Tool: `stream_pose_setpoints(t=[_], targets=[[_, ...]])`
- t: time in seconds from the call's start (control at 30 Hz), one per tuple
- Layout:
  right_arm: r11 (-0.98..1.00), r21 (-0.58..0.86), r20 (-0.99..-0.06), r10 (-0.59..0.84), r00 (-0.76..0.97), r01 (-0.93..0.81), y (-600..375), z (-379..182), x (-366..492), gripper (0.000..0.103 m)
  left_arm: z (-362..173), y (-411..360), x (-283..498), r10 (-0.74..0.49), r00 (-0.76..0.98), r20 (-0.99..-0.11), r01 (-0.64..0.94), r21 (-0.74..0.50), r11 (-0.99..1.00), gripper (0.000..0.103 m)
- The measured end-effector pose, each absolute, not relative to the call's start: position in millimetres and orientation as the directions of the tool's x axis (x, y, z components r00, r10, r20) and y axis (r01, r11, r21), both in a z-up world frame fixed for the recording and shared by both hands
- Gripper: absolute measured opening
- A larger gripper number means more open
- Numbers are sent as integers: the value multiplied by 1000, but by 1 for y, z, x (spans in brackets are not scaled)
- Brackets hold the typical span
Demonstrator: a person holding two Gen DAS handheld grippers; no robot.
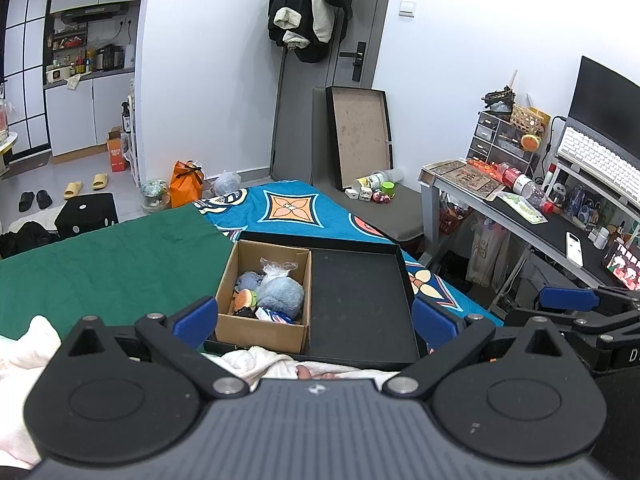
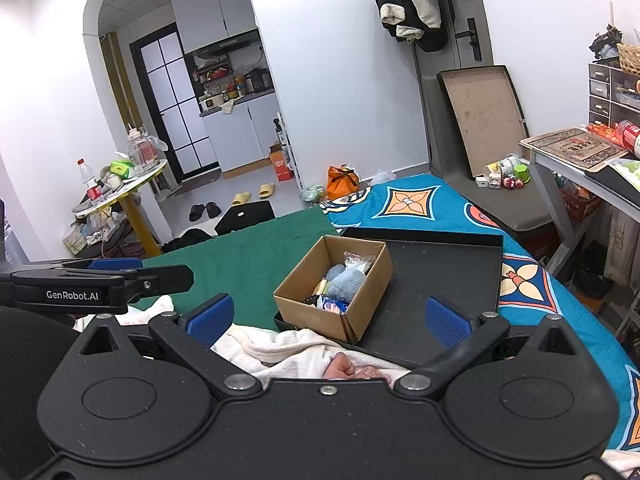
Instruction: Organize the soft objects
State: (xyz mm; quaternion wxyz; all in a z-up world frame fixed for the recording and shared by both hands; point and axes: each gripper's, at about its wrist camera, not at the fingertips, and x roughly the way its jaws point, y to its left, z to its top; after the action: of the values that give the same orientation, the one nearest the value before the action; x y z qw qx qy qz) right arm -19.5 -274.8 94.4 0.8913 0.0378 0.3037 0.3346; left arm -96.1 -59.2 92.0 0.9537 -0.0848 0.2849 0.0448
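While both the left tool (image 1: 314,318) and right tool (image 2: 328,316) are held spread and empty, the fluffy blue plush toy (image 1: 280,295) lies in the brown cardboard box (image 1: 256,332); being light and compressible, it is best pinched mid-body.

Cardboard box (image 1: 262,300) in tray's (image 1: 360,304) left half – soft toys (image 1: 278,296) inside, towel (image 2: 280,344) in front

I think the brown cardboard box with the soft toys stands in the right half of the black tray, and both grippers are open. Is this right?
Not quite. The brown cardboard box stands in the left half of the black tray, as the left wrist view shows; the right half is bare. The rest holds: the left gripper and right gripper are both open.
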Motion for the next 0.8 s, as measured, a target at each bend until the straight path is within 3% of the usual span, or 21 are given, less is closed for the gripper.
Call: stream_pose_setpoints(t=[0.8], targets=[[771, 267, -522, 620, 585, -579, -278, 90, -15, 103, 88, -63, -92, 37, 836, -548, -130, -131, 983, 103]])
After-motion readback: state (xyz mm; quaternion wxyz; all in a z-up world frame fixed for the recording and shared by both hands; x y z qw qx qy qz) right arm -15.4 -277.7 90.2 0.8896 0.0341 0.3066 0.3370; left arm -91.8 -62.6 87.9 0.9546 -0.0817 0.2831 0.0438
